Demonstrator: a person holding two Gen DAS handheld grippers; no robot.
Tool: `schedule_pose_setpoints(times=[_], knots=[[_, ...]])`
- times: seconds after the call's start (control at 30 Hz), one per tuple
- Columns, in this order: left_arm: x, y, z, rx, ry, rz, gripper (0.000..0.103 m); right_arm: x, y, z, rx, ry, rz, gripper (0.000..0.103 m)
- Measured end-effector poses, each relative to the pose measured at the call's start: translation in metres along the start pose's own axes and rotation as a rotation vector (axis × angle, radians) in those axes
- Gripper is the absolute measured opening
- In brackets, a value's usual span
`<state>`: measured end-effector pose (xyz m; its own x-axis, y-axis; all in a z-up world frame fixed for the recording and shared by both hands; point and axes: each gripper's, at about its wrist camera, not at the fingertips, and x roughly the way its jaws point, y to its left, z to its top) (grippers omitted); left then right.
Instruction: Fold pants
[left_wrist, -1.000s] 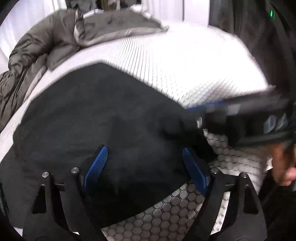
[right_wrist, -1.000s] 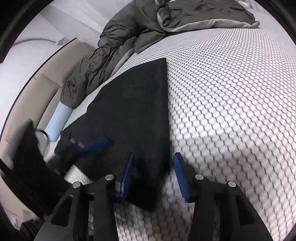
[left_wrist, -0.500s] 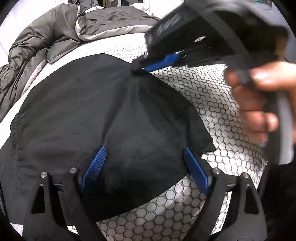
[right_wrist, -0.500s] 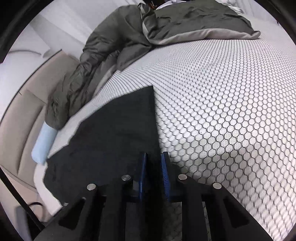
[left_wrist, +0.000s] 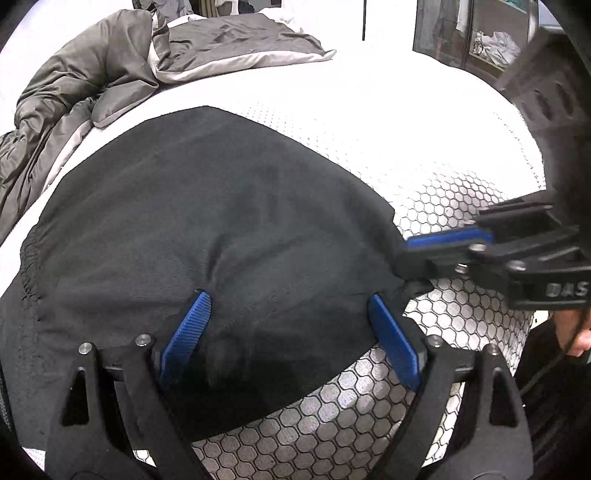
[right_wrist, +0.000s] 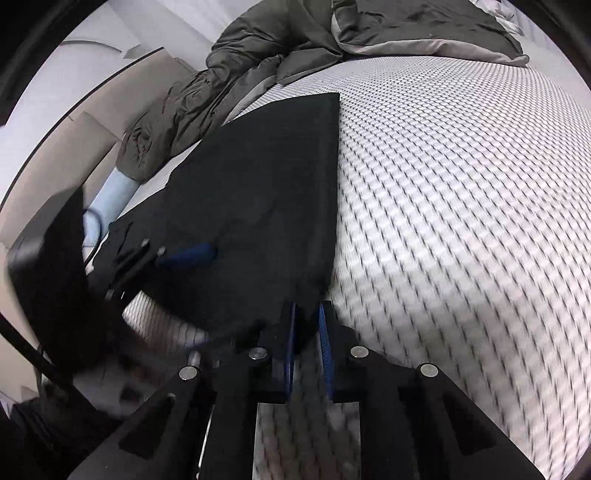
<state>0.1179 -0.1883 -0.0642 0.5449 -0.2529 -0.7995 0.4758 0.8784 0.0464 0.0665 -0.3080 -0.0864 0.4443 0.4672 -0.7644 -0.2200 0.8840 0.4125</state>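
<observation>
one pair of black pants (left_wrist: 207, 229) lies flat on the white honeycomb mattress (left_wrist: 424, 155). the left gripper (left_wrist: 288, 332) has its two blue fingers spread wide over the near edge, gripping nothing. the right gripper (right_wrist: 308, 332) is nearly closed, pinching the near right corner. one grey duvet (right_wrist: 280, 48) lies far left.

Open honeycomb-patterned mattress surface (right_wrist: 461, 184) to the right of the black pants (right_wrist: 266, 192) and beyond their far edge: unobstructed passage for either gripper. Far-left side blocked by a crumpled grey duvet (left_wrist: 92, 81) piled along the mattress edge, close to the pants' far corner. Near-right corner of the pants occupied by the right gripper (left_wrist: 424, 245), just beside the right finger of the left gripper (left_wrist: 288, 314).
</observation>
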Motion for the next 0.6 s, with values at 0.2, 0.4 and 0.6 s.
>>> schedule_pose_setpoints(times=[0.2,0.4,0.6], knots=[[-0.017,0.016,-0.004,-0.119,-0.067,-0.002,0.089,-0.021,0.007,0.011,0.023,-0.106,0.052,0.019],[-0.029,0.023,-0.015,-0.084,-0.031,0.029,0.090,0.005,0.017,0.009,-0.068,0.013,-0.093,0.022],[-0.105,0.097,-0.061,-0.303,-0.133,0.144,0.093,-0.034,0.010,0.011,0.021,-0.143,-0.109,0.076]])
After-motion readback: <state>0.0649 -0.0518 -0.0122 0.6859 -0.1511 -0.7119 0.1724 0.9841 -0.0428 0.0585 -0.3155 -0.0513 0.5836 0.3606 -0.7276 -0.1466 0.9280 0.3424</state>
